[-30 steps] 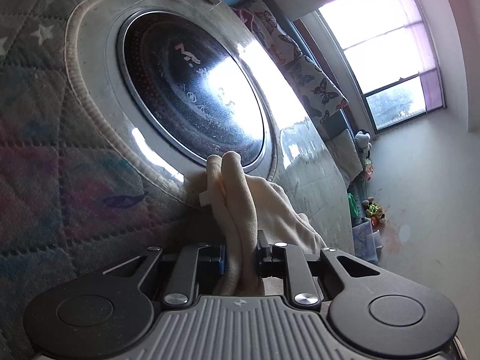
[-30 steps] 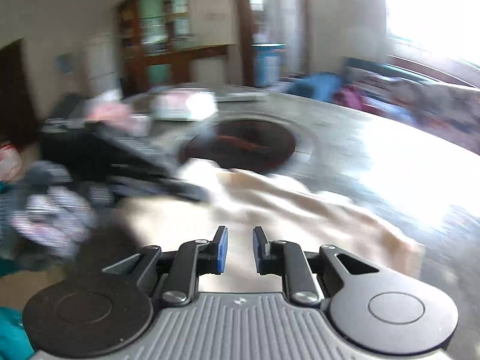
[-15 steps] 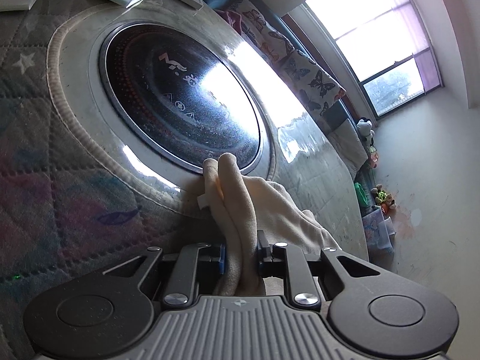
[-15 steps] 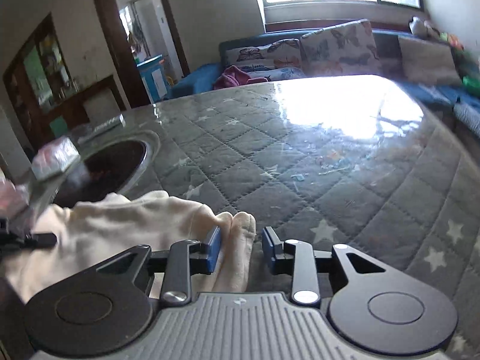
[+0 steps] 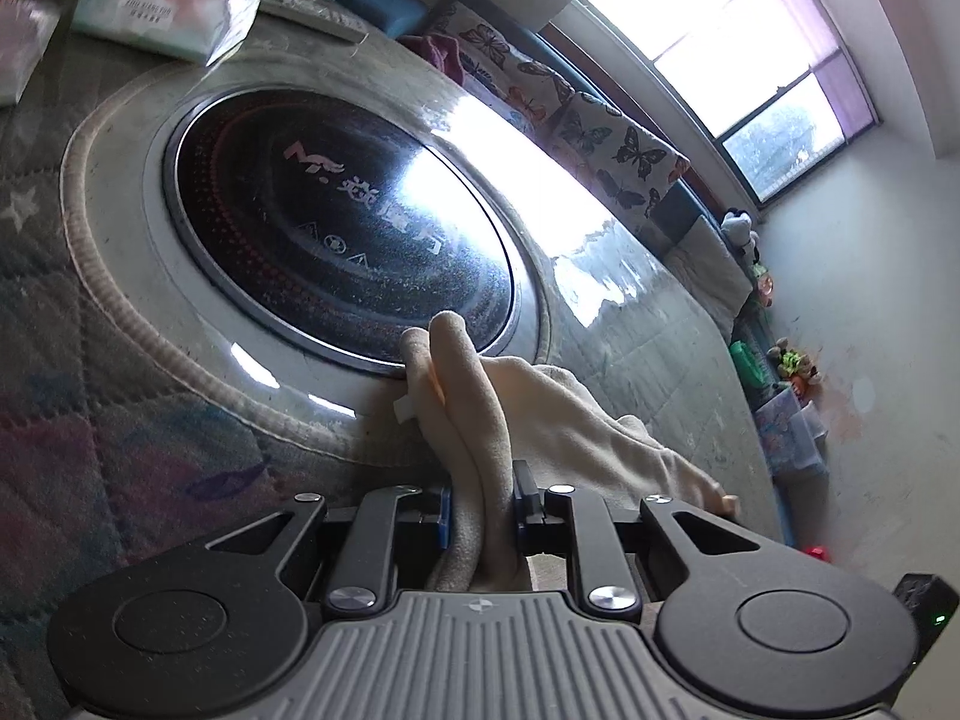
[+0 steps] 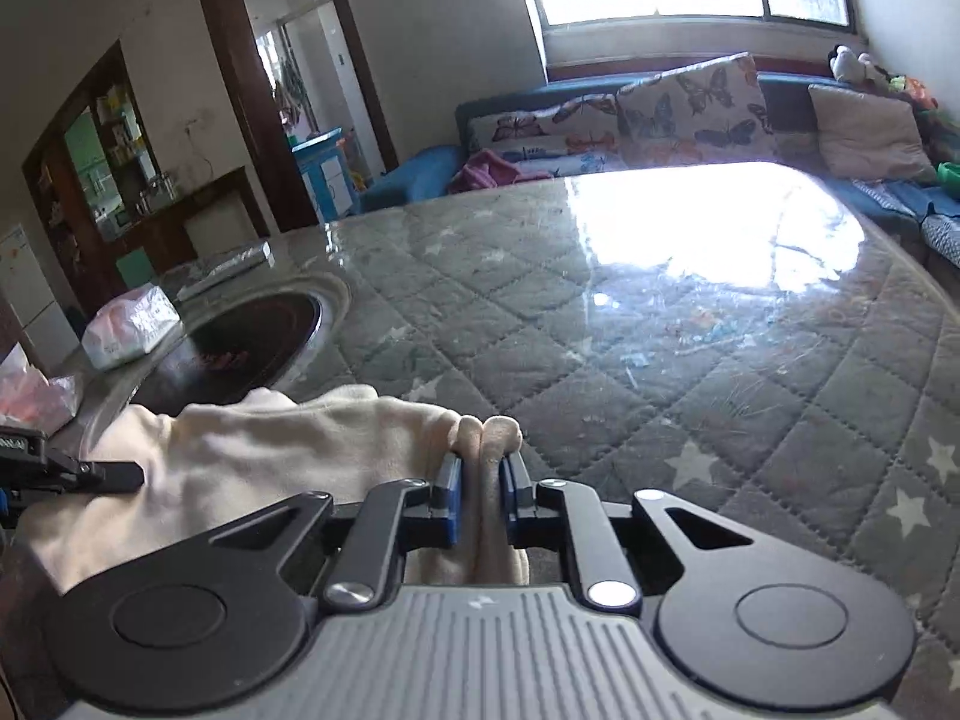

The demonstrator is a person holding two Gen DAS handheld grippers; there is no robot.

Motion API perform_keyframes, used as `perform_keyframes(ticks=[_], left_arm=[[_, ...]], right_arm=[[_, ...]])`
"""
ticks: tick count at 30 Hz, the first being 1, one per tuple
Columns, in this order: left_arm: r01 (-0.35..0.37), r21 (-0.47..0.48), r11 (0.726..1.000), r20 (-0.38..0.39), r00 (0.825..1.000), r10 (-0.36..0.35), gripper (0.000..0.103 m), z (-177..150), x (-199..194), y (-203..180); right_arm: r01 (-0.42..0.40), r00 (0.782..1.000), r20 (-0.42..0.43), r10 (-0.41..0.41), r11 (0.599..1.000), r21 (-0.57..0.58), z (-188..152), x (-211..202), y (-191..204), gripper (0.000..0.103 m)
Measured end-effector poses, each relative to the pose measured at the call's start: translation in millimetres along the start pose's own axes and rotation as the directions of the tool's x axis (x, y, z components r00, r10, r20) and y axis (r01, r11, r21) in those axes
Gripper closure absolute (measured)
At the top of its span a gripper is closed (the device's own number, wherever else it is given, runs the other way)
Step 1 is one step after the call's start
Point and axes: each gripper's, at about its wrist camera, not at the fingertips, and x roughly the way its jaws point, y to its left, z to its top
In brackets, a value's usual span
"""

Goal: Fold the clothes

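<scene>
Holding: a cream garment [image 5: 564,420] is pinched at two places, one bunched edge in each gripper.
Landmark: the round black cooktop [image 5: 342,234] set into the quilted table cover [image 6: 690,360] is used for all places below.
Left gripper [image 5: 480,510]: it is clamped on a doubled fold of the cloth, at the near rim of the cooktop; the fold stands up over that rim.
Right gripper [image 6: 480,498]: it is closed on another bunched edge, further from the cooktop, over the quilted cover.
Garment position: it lies on the table between the two grippers, with one end just beside the cooktop and perhaps touching its rim; whether it is lifted off the surface cannot be told.
Step, as judged: both ends seem to be taken so that the cloth can be lifted or spread for a fold.
Risk 1: thick bunches are held, so a layer could slip out if the grippers are pulled apart strongly.
Risk 2: the cloth could be dragged over the cooktop surface if it is not lifted high enough.
Risk 3: the tissue pack [image 5: 168,0], beyond the cooktop, could be swept by a wide swing.
</scene>
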Motion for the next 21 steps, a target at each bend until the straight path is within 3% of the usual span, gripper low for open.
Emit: perform_keyframes(ticks=[10,21], left_arm=[[0.078,0.125,0.989,-0.004,0.997,-0.078,0.085,7,8,-53],[0.211,0.213,0.954,-0.130,0.974,-0.186,0.085,-6,80,-137]], right_arm=[[0.063,0.990,0.124,-0.062,0.998,-0.005,12,-45,-8,0.092],[0.266,0.940,0.205,-0.271,0.963,0.055,29,-98,-72,0.092]])
